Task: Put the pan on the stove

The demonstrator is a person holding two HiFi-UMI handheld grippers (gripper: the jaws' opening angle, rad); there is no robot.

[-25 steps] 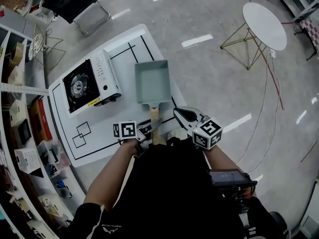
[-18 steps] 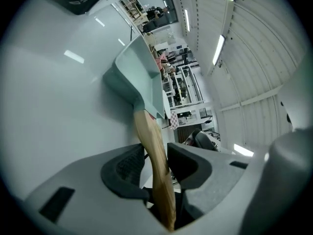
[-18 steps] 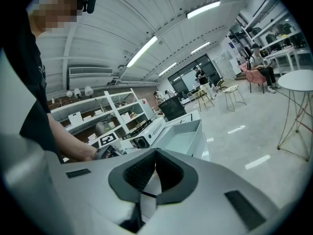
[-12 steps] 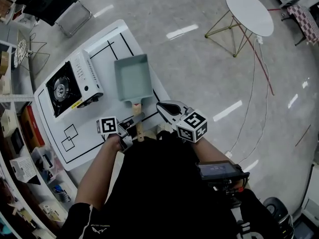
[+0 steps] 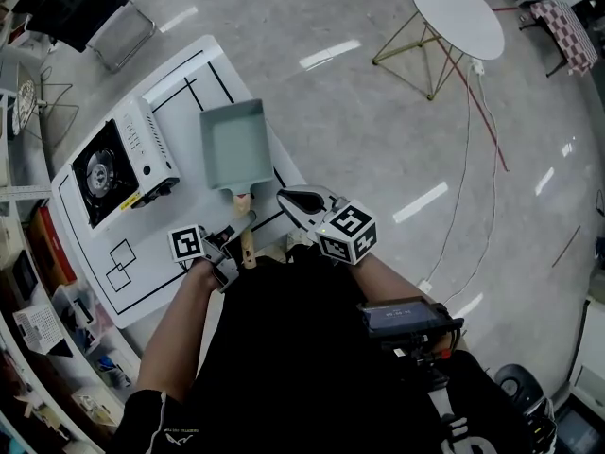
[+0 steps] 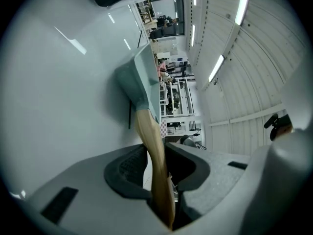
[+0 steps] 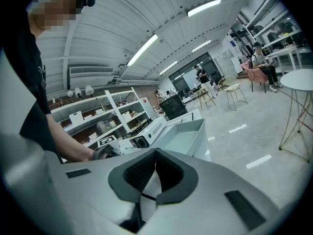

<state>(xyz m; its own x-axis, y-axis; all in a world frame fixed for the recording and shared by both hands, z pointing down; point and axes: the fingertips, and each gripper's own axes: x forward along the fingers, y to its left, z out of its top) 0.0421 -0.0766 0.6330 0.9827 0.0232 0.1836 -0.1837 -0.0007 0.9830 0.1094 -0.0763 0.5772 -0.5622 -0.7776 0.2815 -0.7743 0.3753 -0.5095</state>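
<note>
A pale green rectangular pan [image 5: 234,145] lies on the white table [image 5: 142,253], its wooden handle [image 5: 246,236] pointing toward me. The portable gas stove [image 5: 118,164] sits to the pan's left. My left gripper [image 5: 236,239] has the handle [image 6: 154,151] between its jaws; they are closing and both pads touch the wood. The pan body [image 6: 139,82] extends ahead of it. My right gripper [image 5: 284,199] hovers just right of the handle, shut with nothing in it. It looks toward the pan [image 7: 188,136] and stove [image 7: 149,129].
Black lines mark boxes on the white table. Shelving with boxes [image 5: 28,291] runs along the left. A round white side table [image 5: 457,14] on wire legs stands on the floor at the far right, and a dark chair [image 5: 85,8] beyond the table's far end.
The left gripper's jaws have come in around the pan's wooden handle. The right gripper stays beside it. The whole scene has slid left and up in the head view.
</note>
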